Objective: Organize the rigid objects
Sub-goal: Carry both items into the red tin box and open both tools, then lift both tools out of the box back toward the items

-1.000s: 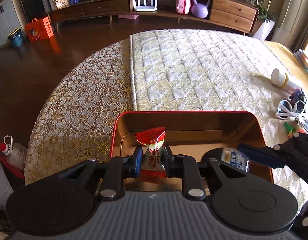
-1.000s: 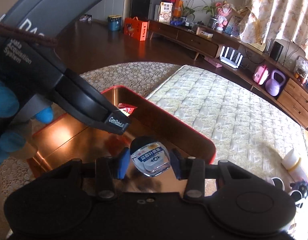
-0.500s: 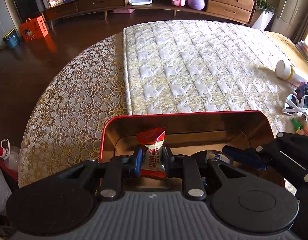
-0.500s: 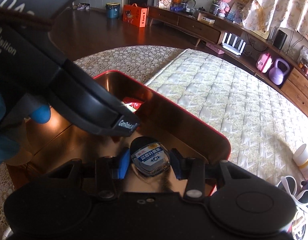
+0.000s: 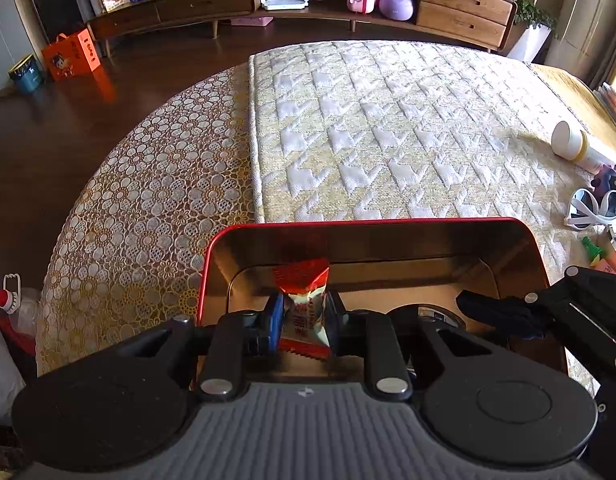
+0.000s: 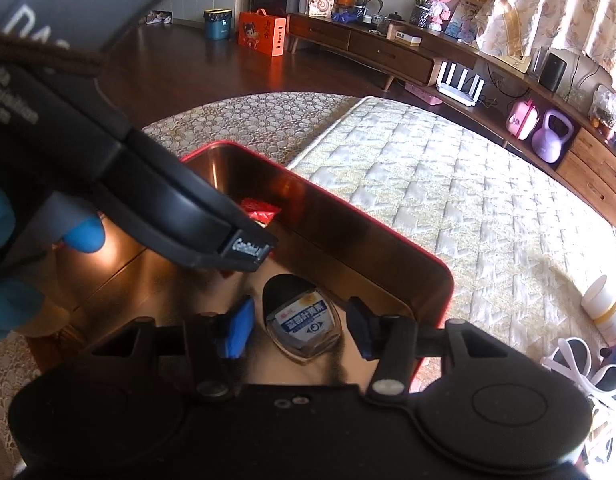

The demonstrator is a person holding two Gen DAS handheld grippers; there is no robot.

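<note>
So far, one item sits in the red tin (image 5: 536, 248): a small clear case with a blue label (image 6: 303, 326) lies on its floor between the spread-apart fingers of the right tool (image 6: 297, 326), free of both. The left tool (image 5: 301, 316) pinches a red candy packet (image 5: 303, 300) over the tin. Left to do: sunglasses (image 5: 592, 210) and a white bottle (image 5: 576, 148) on the desk.
</note>
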